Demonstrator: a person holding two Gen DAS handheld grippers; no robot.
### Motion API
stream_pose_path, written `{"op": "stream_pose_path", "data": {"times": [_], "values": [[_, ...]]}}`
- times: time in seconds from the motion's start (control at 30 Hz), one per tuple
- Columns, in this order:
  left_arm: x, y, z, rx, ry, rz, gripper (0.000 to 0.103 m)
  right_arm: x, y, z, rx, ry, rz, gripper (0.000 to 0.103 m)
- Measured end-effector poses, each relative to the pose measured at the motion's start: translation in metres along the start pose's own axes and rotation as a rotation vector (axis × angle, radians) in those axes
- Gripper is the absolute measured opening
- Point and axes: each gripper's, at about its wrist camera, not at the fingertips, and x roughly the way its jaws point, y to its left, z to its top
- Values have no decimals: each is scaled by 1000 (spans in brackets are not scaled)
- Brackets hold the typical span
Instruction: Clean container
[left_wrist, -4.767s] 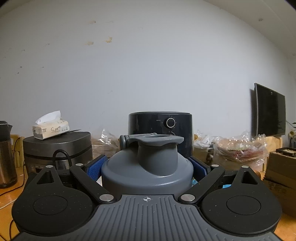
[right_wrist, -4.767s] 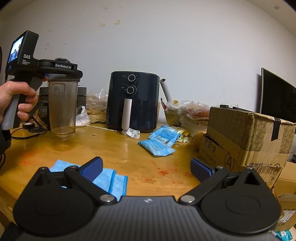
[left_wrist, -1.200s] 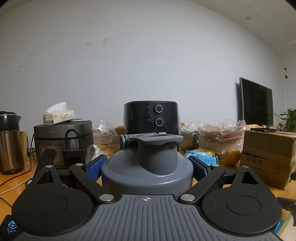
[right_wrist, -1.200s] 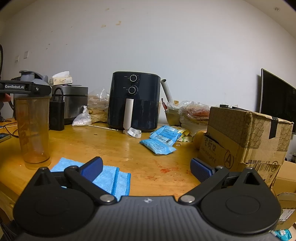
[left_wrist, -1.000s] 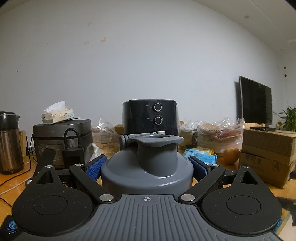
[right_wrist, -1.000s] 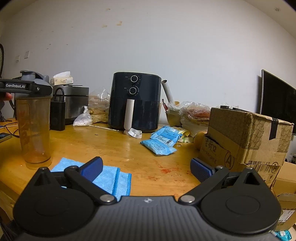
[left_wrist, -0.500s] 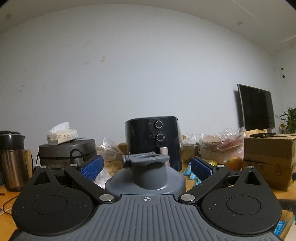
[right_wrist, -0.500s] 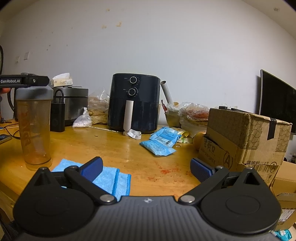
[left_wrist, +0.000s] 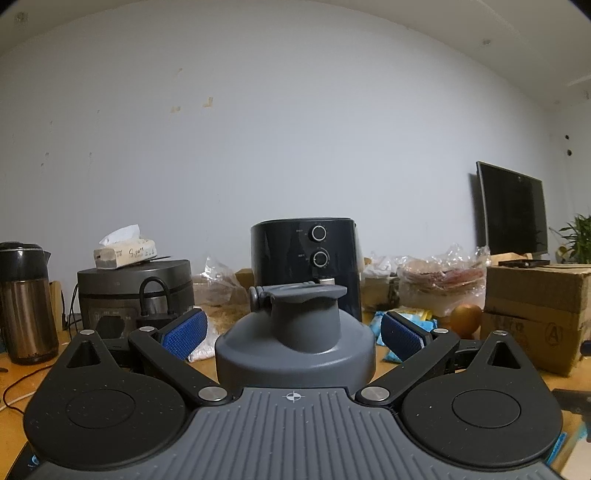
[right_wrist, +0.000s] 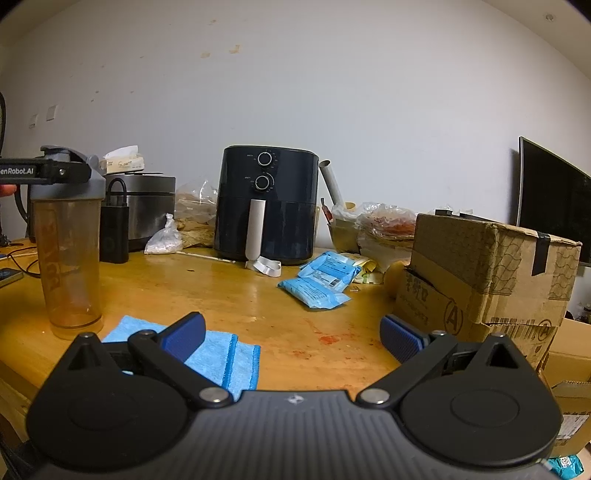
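Observation:
A clear shaker bottle (right_wrist: 70, 266) with a grey flip-top lid (left_wrist: 295, 343) stands upright on the wooden table (right_wrist: 295, 295) at the left, with brownish residue at its bottom. My left gripper (left_wrist: 293, 332) is open; its blue pads (left_wrist: 184, 332) flank the lid with a gap on each side. From the right wrist view the left gripper (right_wrist: 44, 171) sits level with the lid. My right gripper (right_wrist: 291, 332) is open with nothing between its fingers, low over the table's front. A folded blue cloth (right_wrist: 221, 354) lies just beyond its left finger.
A black air fryer (right_wrist: 266, 206), a rice cooker (right_wrist: 147, 210) with a tissue pack, a power bank (right_wrist: 114, 232), blue packets (right_wrist: 321, 280) and bagged food line the back. A cardboard box (right_wrist: 487, 280) stands at the right. A steel kettle (left_wrist: 26, 299) is far left.
The left gripper lowered the bottle onto the table, then opened and released the lid. It stays around the lid. The right gripper has barely moved.

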Motion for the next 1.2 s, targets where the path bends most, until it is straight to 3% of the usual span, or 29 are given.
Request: {"op": "stream_pose_path", "data": {"times": [0.7, 1.2], "values": [[17, 1, -3, -31, 35, -15, 103, 2, -1, -1, 10, 11, -2, 103], [22, 2, -1, -70, 49, 14, 103, 4, -1, 1, 8, 10, 0, 103]]}}
